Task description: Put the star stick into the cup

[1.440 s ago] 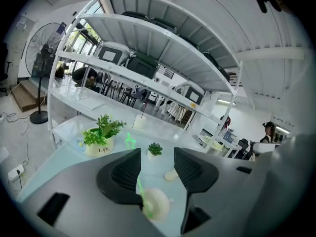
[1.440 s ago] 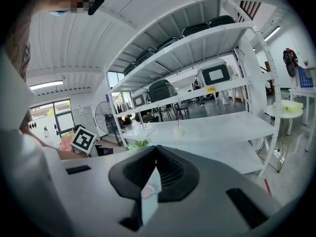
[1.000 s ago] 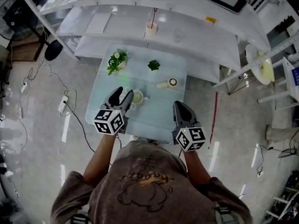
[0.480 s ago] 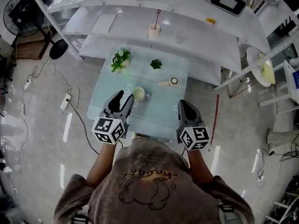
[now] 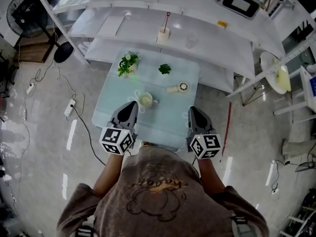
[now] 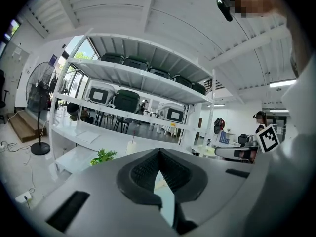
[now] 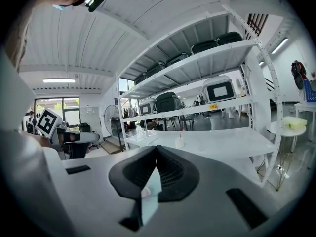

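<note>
Head view: the star stick (image 5: 167,19), a thin red rod with a small star at its top, stands upright in a pale cup (image 5: 162,33) on the white shelf (image 5: 222,43) beyond the glass-topped bench (image 5: 111,110). At the bench's near edge hover the left gripper (image 5: 132,105), whose jaws have just closed on nothing, and the right gripper (image 5: 193,110), jaws together and empty. Ahead lie 1 white mug (image 5: 146,100), just beyond the left gripper, a leafy potted plant (image 5: 126,63), a small green plant (image 5: 164,68) and a round handled object (image 5: 179,87). The bench's right side is bare. A clear glass (image 5: 191,37) stands near the cup.
</note>
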{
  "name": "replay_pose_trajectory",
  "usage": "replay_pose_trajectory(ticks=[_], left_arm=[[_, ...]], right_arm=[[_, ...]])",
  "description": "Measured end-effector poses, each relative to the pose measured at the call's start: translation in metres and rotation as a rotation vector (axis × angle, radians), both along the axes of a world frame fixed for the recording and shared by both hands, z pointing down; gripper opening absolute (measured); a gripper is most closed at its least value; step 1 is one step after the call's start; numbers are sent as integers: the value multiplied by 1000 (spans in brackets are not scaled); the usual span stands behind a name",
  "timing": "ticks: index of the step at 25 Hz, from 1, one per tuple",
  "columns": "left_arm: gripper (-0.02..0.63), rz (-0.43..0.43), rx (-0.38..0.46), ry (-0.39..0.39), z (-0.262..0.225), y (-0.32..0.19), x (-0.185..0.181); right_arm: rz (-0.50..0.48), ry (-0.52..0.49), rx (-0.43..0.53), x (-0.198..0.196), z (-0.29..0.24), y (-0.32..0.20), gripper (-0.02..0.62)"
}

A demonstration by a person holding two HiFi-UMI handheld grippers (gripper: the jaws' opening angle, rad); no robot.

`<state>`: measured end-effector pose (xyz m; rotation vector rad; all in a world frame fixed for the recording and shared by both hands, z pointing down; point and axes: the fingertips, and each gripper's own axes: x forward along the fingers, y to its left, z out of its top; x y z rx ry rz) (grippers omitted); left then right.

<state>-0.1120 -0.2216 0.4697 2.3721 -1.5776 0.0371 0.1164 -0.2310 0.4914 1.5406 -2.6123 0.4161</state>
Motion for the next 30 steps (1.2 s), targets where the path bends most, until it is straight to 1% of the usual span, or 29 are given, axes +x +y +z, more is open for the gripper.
replay_pose_trajectory(ticks=[3, 7, 11, 30], left_arm=[[20, -1, -7, 2, 0, 0, 1], [21, -19, 12, -4, -6, 1, 0], [21, -33, 26, 9, -10, 5, -1], [21, -55, 31, 23, -13, 14, -10]], right_arm=[[-4, -1, -2, 0, 1, 1, 3], [-11, -4, -2, -1, 0, 2, 3], [-14, -7, 2, -2, 1, 6, 2], [-18, -4, -9, -10, 1, 14, 2]])
